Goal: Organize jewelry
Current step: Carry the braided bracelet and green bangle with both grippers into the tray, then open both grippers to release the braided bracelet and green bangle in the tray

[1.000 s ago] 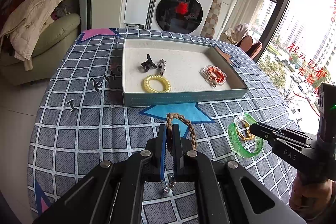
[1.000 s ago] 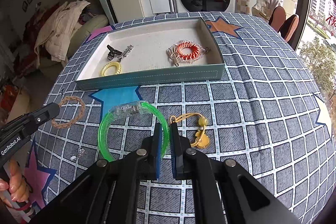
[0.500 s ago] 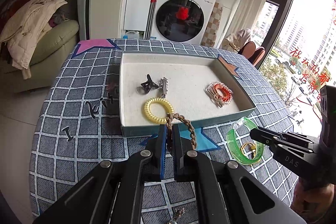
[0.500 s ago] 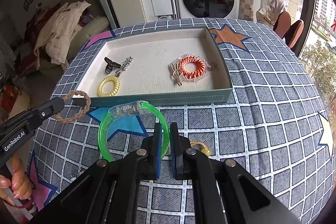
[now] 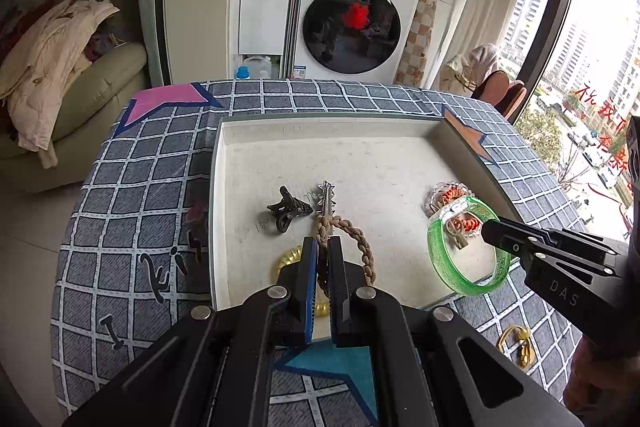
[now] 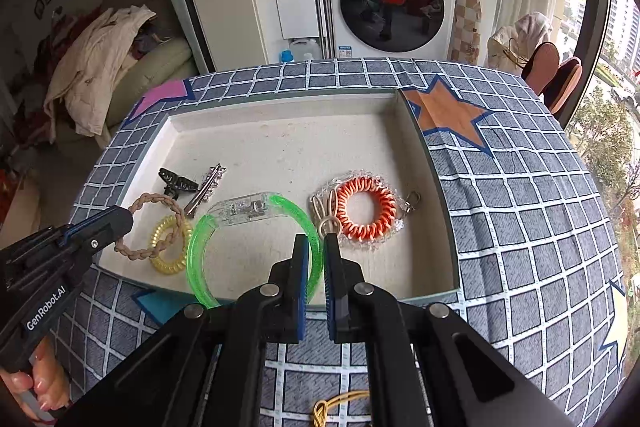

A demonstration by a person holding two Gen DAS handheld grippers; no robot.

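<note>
Shallow tray (image 6: 436, 203), black claw clip (image 6: 176, 183), orange coil (image 6: 366, 213) (perhaps keyring)

The yellow coil ring (image 5: 289, 255) lay mostly hidden behind the left gripper (image 5: 323, 247) — the yellow cord (image 6: 336, 407) was cut off at the near edge.

Braided rope bracelet (image 5: 352, 239) and translucent green bangle (image 6: 256, 243) hang above the tray (image 6: 436, 187), yellow charm (image 5: 516, 343) outside it.

Glossy green plastic bangle (image 6: 256, 227); braided rope bracelet (image 5: 352, 239); matt tray (image 6: 436, 187).
</note>
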